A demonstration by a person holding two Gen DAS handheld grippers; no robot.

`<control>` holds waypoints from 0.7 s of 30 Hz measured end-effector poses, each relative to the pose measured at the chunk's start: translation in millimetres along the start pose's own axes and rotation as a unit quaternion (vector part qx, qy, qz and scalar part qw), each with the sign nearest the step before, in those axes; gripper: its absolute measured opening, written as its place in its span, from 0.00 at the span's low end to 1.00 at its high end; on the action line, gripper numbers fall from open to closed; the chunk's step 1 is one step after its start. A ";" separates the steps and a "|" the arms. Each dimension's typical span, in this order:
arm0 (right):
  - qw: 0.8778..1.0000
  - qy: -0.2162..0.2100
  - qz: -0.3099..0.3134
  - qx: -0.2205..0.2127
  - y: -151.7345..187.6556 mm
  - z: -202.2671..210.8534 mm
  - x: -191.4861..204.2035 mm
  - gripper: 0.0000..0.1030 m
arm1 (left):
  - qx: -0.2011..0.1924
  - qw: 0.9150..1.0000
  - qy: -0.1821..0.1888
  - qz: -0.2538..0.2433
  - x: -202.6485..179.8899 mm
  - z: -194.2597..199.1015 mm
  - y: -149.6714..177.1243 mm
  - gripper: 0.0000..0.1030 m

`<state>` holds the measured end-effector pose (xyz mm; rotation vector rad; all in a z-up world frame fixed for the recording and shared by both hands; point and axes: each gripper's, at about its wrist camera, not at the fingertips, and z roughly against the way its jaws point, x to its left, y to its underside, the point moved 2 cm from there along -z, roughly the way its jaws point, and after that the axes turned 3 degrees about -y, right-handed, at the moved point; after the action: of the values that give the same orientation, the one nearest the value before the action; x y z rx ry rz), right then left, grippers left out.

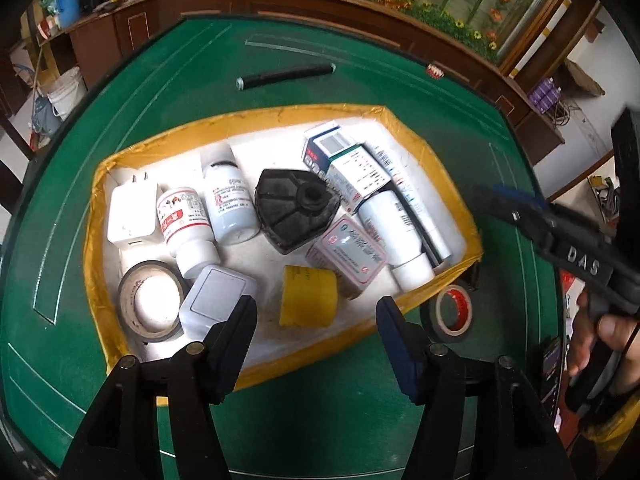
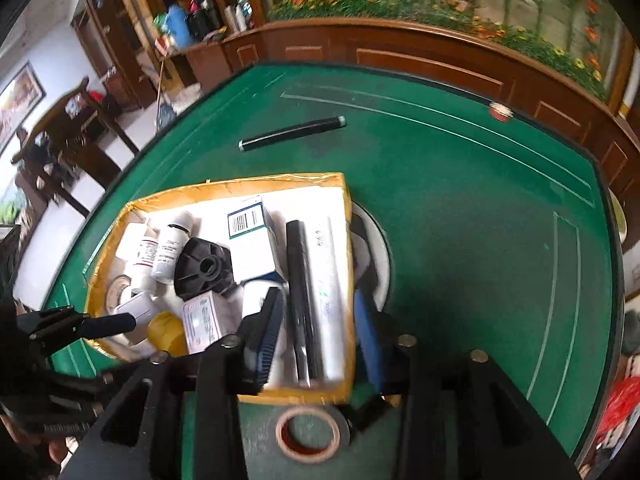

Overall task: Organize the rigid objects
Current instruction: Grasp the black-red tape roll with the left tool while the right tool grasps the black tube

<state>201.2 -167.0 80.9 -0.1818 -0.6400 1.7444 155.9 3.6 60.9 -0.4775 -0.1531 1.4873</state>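
Note:
A white box with a yellow-taped rim [image 1: 248, 118] [image 2: 240, 184] sits on the green table [image 1: 304, 408]. It holds several rigid items: pill bottles [image 1: 184, 224], a white charger [image 1: 132, 216], a black plastic part [image 1: 296, 208] [image 2: 204, 268], medicine cartons [image 1: 352, 172], a yellow tape roll [image 1: 308, 296] and a black tape roll [image 1: 150, 300]. My left gripper [image 1: 316, 320] is open and empty over the box's near edge. My right gripper [image 2: 320, 332] is open and empty over the box's right wall. A black tape roll with a red core [image 1: 452, 312] [image 2: 308, 434] lies on the table just outside the box.
A black tube [image 1: 286, 76] [image 2: 292, 132] lies on the table behind the box. A small red-white object [image 1: 435, 71] [image 2: 500, 111] sits at the far right edge. A wooden counter [image 1: 360, 20] curves behind the table.

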 end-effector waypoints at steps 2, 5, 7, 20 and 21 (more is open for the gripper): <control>1.000 0.001 -0.020 -0.004 10.0 10.3 -10.9 0.39 | -0.006 1.000 0.003 -0.001 -5.5 4.9 2.5 0.63; 0.999 0.004 -0.049 -0.005 28.4 20.7 -29.6 0.49 | -0.011 1.000 0.009 -0.012 -20.9 9.8 7.6 0.63; 0.998 0.005 -0.068 -0.003 42.6 27.1 -40.9 0.62 | -0.011 1.000 0.011 -0.023 -34.2 10.8 10.2 0.65; 0.987 -0.008 -0.163 -0.006 137.5 70.8 -59.3 0.81 | 0.022 0.995 0.004 -0.098 -101.7 -21.2 33.6 0.69; 0.986 -0.009 -0.166 -0.007 143.1 73.6 -57.8 0.82 | 0.025 0.995 0.001 -0.100 -103.6 -24.8 33.7 0.69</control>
<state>62.9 -264.8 57.7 -0.0641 -0.6542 1.4217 124.8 -102.6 45.0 -0.4101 -0.1569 1.2910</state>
